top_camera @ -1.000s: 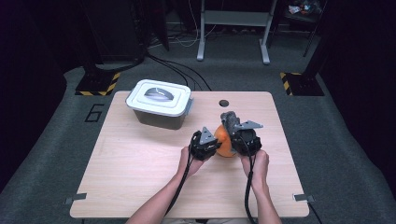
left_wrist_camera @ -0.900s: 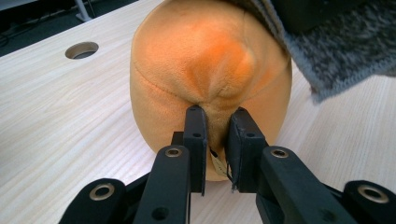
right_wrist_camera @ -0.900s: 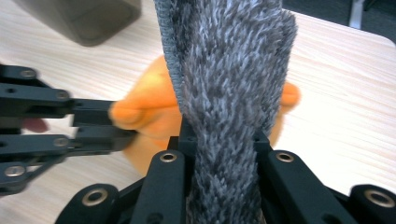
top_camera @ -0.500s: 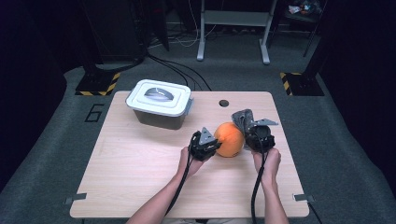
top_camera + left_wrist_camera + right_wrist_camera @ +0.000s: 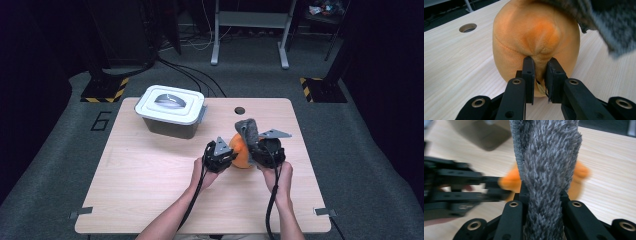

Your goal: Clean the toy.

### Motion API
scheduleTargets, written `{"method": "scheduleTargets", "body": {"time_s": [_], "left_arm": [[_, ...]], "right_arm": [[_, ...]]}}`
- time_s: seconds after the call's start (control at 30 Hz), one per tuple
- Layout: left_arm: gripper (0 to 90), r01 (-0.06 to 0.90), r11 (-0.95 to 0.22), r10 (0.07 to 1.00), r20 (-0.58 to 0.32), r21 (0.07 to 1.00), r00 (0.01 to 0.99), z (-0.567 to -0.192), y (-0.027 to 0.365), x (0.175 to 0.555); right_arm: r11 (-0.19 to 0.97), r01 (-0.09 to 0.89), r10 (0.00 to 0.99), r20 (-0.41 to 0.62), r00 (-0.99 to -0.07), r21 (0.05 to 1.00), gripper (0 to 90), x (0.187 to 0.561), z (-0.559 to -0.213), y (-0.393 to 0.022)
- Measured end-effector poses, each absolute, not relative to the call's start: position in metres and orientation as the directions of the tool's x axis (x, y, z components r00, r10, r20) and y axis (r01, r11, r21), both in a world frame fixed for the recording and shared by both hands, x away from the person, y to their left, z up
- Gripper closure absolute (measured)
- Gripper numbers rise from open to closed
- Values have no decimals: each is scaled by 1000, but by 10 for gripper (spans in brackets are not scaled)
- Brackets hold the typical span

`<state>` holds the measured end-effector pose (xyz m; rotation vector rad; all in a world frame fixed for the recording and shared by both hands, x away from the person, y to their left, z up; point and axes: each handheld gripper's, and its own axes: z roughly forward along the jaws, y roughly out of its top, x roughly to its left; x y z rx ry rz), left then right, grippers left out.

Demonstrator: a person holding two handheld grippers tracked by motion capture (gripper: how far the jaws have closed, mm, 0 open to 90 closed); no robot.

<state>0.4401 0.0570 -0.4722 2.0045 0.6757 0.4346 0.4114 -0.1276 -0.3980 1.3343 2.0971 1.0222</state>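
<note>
Here, with the left gripper (image 5: 539, 65) pinching the orange plush toy (image 5: 536, 40) on the table, the right gripper (image 5: 544, 195), clamped on grey fuzzy cloth (image 5: 547, 157), probably for wiping, should stroke gently.

You have soft, short-piled orange plush toy (image 5: 534, 37), a shaggy grey fleece cloth (image 5: 546, 165), matt black plastic jaws, a pale wood-grain table (image 5: 150, 175) and a smooth grey plastic lidded box (image 5: 172, 111).

A lab or test room. A lone wooden table (image 5: 150, 200) stands on grey carpet. Hazard-striped stand feet (image 5: 105, 92) sit at eleven o'clock, cables (image 5: 195, 75) at twelve.
</note>
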Motion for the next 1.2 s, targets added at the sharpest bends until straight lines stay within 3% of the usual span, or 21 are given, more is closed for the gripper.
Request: {"method": "scheduleTargets", "body": {"time_s": [0.2,0.57,1.2], "left_arm": [[786,288,-410,621,34,865,783,-473,58,441],[790,280,-408,619,38,869,784,-473,55,440],[799,275,-411,615,42,869,788,-475,56,436]], "right_arm": [[293,592,891,11,-454,750,749,418,-408,-107],[291,592,904,-13,-428,752,751,421,-407,-115],[178,642,969,-18,-248,746,750,440,-414,-165]]}}
